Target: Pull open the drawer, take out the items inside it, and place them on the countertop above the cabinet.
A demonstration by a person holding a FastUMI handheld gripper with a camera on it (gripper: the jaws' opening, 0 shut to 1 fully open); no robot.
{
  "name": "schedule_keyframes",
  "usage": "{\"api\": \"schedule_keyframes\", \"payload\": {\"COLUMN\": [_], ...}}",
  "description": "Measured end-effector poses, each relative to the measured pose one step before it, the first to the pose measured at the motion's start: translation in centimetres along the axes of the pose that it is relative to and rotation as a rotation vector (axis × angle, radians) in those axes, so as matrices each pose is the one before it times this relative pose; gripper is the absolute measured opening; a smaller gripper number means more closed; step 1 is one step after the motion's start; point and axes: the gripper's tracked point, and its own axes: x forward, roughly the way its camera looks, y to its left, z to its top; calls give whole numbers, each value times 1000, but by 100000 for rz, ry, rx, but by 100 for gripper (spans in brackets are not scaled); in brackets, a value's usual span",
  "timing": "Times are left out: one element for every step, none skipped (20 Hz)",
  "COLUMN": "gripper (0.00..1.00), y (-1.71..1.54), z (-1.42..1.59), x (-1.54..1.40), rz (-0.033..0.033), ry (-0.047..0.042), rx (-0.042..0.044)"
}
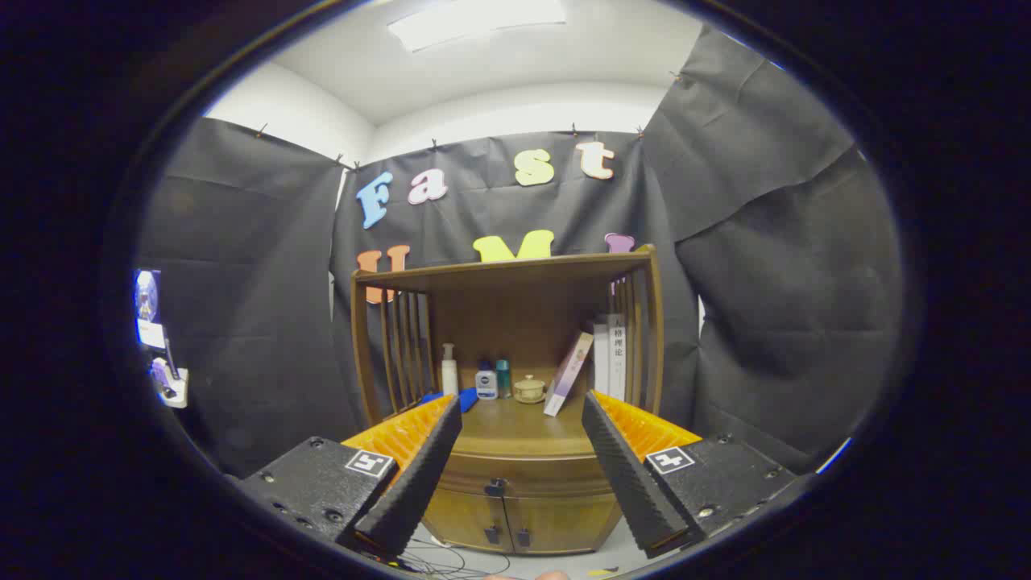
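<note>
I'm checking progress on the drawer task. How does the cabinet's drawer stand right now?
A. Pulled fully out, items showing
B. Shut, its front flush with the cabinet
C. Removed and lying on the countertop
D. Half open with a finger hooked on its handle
B: the drawer sits shut with its front flush under the countertop, its dark handle untouched, while the open gripper holds its fingers apart, short of the cabinet.
</note>
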Motion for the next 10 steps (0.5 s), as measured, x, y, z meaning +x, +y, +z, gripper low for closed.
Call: {"api": "schedule_keyframes", "payload": {"gripper": [99, 99, 99, 99, 99, 99, 99, 99, 99, 99], "y": [180, 249, -56, -144, -12, -45, 91, 354, 321, 52], "z": [-62, -6, 231, 454, 275, -221, -227, -123, -9, -159], "x": [43, 5, 14, -94, -28, 44, 94, 165, 51, 100], "rz": [611, 706, -190, -362, -250, -77, 248, 576, 607, 317], "ry": [-90, -460, -1044, -1671, -1063, -60, 657, 274, -60, 8], "rx": [-189, -442, -470, -220, -21, -173, -211, 57, 254, 80]}}
